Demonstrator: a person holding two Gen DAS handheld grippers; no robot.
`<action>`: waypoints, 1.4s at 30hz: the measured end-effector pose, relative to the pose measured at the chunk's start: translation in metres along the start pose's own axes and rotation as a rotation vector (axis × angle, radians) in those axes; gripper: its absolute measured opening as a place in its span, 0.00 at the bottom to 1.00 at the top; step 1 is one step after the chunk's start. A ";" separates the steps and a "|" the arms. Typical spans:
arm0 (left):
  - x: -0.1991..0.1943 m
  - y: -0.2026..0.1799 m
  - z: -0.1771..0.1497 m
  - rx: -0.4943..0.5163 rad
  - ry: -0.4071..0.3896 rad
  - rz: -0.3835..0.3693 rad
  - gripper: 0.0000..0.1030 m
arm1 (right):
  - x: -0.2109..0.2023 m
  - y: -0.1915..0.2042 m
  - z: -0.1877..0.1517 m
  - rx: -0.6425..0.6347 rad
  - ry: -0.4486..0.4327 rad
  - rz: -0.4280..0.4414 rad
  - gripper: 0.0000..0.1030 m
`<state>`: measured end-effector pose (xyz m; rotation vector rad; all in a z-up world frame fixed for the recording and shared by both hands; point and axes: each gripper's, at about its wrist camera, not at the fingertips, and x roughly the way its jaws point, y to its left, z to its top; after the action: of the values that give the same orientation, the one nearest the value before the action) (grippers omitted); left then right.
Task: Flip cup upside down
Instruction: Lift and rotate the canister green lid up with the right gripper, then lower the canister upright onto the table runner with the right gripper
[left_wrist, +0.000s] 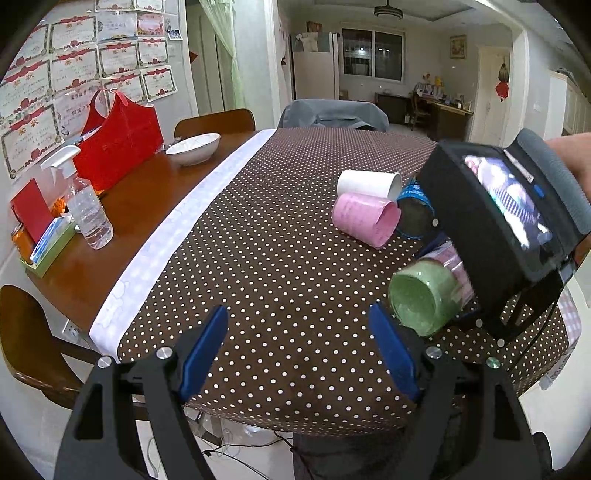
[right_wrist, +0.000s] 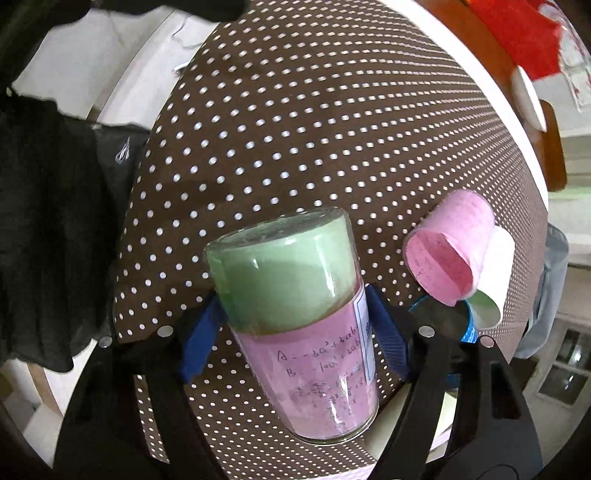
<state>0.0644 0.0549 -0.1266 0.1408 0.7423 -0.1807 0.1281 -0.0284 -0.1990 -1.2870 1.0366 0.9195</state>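
The cup (right_wrist: 295, 314) is a clear glass lined with green and pink paper. My right gripper (right_wrist: 295, 332) is shut on it, blue pads on both sides, and holds it tilted over the polka-dot tablecloth (right_wrist: 295, 110). In the left wrist view the same cup (left_wrist: 424, 299) shows at the right, green end toward me, under the right gripper's black body (left_wrist: 498, 229). My left gripper (left_wrist: 299, 350) is open and empty above the near part of the cloth.
A pink paper roll (left_wrist: 365, 219) and a white paper roll (left_wrist: 369, 183) lie on the cloth beside a blue-rimmed round object (left_wrist: 415, 216). A spray bottle (left_wrist: 86, 206), red bag (left_wrist: 122, 140) and white bowl (left_wrist: 194, 147) stand on the bare wood at left.
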 end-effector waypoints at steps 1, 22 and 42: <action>-0.001 -0.001 0.000 0.002 -0.001 -0.001 0.76 | -0.005 -0.002 -0.002 0.020 -0.016 0.000 0.72; -0.027 -0.030 0.022 0.091 -0.085 -0.030 0.76 | -0.086 -0.056 -0.095 0.643 -0.536 0.046 0.69; -0.042 -0.042 0.040 0.080 -0.144 -0.054 0.76 | -0.092 -0.020 -0.145 1.338 -0.826 -0.107 0.69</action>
<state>0.0516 0.0116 -0.0721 0.1815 0.5958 -0.2697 0.1075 -0.1720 -0.1044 0.1805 0.6279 0.3843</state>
